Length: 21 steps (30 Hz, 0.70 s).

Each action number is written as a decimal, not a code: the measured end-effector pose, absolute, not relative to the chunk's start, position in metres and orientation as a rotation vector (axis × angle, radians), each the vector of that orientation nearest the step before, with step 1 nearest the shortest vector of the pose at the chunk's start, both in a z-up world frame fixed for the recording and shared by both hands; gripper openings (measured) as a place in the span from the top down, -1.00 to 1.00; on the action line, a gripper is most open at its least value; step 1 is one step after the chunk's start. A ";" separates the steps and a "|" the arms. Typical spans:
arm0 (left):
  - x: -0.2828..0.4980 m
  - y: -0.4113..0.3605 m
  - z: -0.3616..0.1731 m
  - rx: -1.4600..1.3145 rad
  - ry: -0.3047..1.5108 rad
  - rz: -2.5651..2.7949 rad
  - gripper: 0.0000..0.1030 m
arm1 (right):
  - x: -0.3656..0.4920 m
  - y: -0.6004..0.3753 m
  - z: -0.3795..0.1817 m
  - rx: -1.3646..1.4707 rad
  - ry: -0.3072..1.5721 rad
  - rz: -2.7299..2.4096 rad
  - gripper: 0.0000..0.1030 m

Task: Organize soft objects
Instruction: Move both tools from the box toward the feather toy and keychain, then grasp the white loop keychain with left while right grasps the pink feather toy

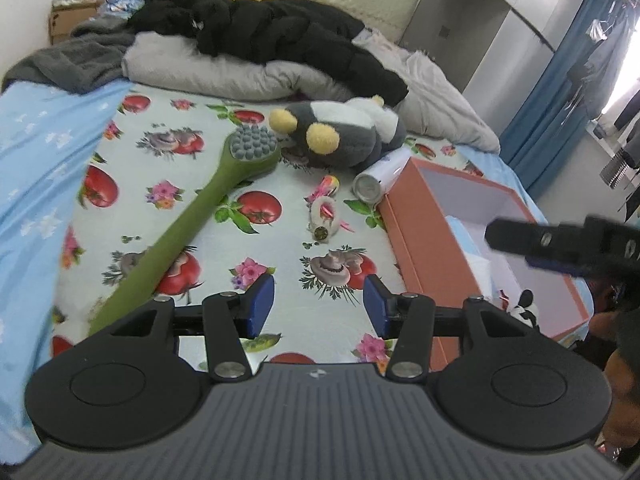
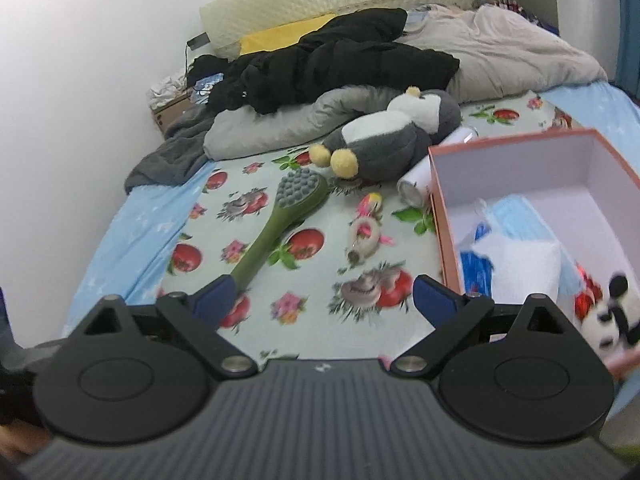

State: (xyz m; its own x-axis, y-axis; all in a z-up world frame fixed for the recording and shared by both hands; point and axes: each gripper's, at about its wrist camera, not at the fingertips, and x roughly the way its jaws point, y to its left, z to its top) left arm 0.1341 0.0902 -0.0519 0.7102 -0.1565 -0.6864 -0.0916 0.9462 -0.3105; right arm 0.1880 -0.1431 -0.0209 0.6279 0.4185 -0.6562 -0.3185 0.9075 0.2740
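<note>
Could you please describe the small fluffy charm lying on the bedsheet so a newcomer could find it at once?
Start at the pink box on the bed. Left of it lies a white can, then the small charm. Unlike the green brush, it is pale, fluffy and ring-shaped.

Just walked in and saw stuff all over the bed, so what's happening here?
A person is tidying soft things into the pink box. Both grippers, left gripper and right gripper, are open and empty. A panda toy and cloths already lie in the box; the penguin plush and green brush are on the bed.
</note>
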 end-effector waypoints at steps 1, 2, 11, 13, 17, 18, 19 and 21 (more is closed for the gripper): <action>0.144 0.090 -0.058 -0.335 0.796 -0.043 -0.07 | 0.198 -0.142 -0.023 0.145 0.787 0.437 -0.88; 0.154 0.089 -0.064 -0.329 0.802 -0.051 -0.07 | 0.206 -0.142 -0.025 0.162 0.795 0.455 -0.88; 0.248 0.085 -0.124 -0.351 0.857 -0.106 -0.06 | 0.294 -0.118 -0.065 0.138 0.916 0.478 -0.30; 0.268 0.086 -0.137 -0.349 0.863 -0.116 -0.06 | 0.310 -0.112 -0.074 0.141 0.932 0.483 -0.12; 0.302 0.088 -0.159 -0.357 0.871 -0.137 -0.05 | 0.345 -0.095 -0.092 0.122 0.966 0.476 -0.01; 0.309 0.089 -0.165 -0.360 0.873 -0.142 -0.05 | 0.356 -0.089 -0.097 0.111 0.968 0.476 -0.01; 0.317 0.090 -0.170 -0.363 0.876 -0.147 -0.05 | 0.364 -0.086 -0.101 0.105 0.971 0.471 -0.01; 0.330 0.090 -0.179 -0.355 0.884 -0.164 -0.05 | 0.383 -0.078 -0.110 0.103 0.982 0.465 0.03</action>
State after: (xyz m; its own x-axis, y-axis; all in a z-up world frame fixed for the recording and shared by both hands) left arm 0.3300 0.0898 -0.1788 0.6265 -0.2844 -0.7257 -0.0057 0.9294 -0.3691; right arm 0.3830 -0.0785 -0.1104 0.4664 0.4235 -0.7766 -0.3323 0.8975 0.2899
